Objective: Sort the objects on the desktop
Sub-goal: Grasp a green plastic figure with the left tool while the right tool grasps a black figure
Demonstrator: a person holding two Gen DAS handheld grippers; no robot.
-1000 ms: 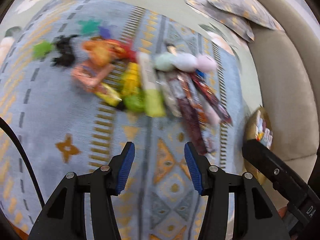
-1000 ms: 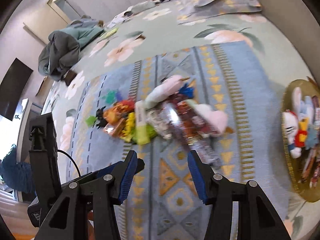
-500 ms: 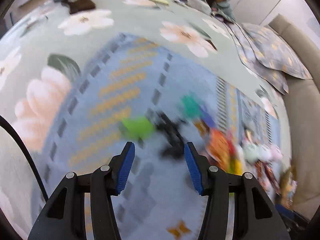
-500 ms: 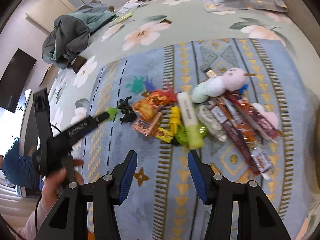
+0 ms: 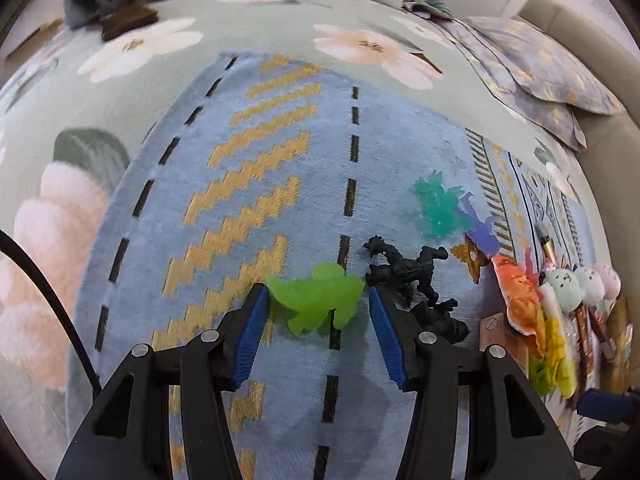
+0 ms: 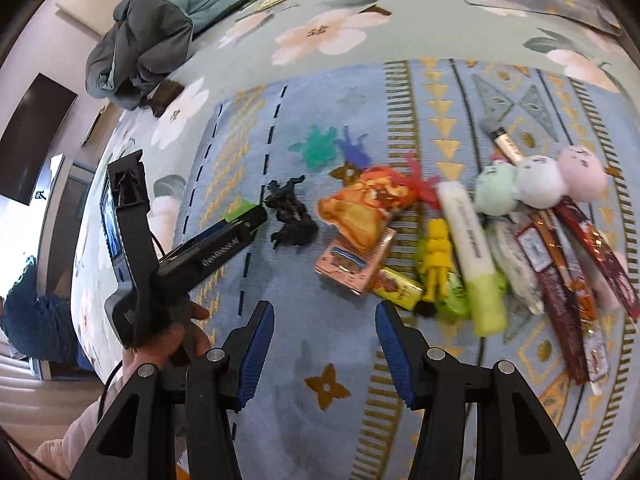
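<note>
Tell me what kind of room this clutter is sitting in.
Most likely a bedroom: the toys lie on a blue patterned blanket spread over a floral bedspread, with a pillow by a padded headboard and a pile of clothes.

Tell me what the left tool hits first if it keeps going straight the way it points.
Most likely the green toy figure: it lies on the blue rug between the open fingers of the left tool. The pads do not seem to press on it yet, though depth is unclear.

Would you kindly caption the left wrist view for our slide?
Left gripper open, straddling a translucent green toy figure on the blue patterned rug, beside a black toy figure.
</note>
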